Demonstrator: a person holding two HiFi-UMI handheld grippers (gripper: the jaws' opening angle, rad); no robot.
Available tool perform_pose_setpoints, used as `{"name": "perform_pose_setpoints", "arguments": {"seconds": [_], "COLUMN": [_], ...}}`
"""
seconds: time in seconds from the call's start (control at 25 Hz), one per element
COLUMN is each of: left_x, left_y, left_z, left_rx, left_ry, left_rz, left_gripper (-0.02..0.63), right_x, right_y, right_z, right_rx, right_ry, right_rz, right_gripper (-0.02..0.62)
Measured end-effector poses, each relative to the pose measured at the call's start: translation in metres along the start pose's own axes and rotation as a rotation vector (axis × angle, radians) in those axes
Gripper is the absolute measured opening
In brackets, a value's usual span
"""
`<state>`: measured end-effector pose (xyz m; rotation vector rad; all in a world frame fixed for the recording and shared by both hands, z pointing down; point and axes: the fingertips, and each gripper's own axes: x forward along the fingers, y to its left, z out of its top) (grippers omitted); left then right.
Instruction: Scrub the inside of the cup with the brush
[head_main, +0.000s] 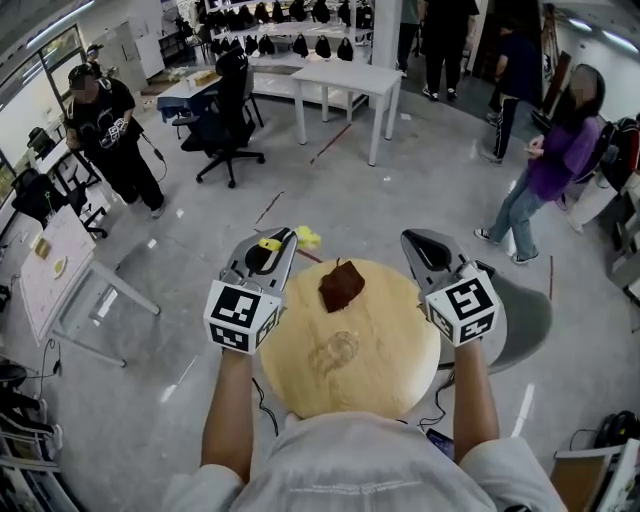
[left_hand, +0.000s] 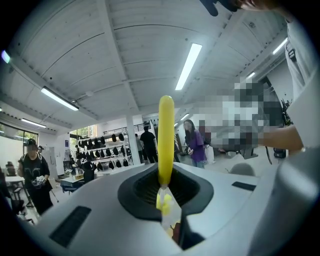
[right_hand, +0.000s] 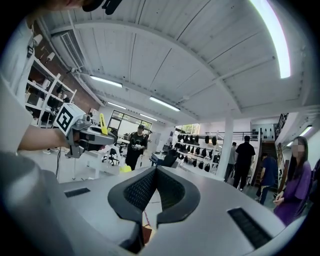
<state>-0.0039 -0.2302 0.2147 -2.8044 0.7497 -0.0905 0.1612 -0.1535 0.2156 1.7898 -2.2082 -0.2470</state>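
A dark brown cup (head_main: 341, 285) stands near the far edge of the round wooden table (head_main: 350, 350), between my two grippers. My left gripper (head_main: 275, 240) hovers just left of the cup, shut on a yellow brush (head_main: 270, 243) whose yellow head (head_main: 307, 237) sticks out past the jaws. In the left gripper view the brush handle (left_hand: 166, 135) rises straight up from the closed jaws. My right gripper (head_main: 420, 243) hangs right of the cup, shut with nothing in it. The right gripper view shows its jaws (right_hand: 155, 185) pressed together, the left gripper (right_hand: 82, 135) off to the left and a bit of the cup (right_hand: 146, 233) below.
A grey chair (head_main: 525, 320) sits under the table's right side. A white desk (head_main: 60, 265) stands at the left, with white tables (head_main: 345, 80) and a black office chair (head_main: 228, 120) farther back. Several people stand around the room, one in purple (head_main: 560, 160) at the right.
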Motion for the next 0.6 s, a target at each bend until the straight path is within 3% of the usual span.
{"name": "perform_pose_setpoints", "arguments": {"seconds": [0.6], "left_x": [-0.013], "left_y": [-0.001], "left_z": [-0.013], "left_rx": [0.007], "left_ry": [0.005], "left_rz": [0.003], "left_gripper": [0.044], "right_x": [0.008], "right_y": [0.019], "right_z": [-0.005], "right_rx": [0.0], "right_ry": [-0.015], "right_rz": [0.036], "right_gripper": [0.028]}}
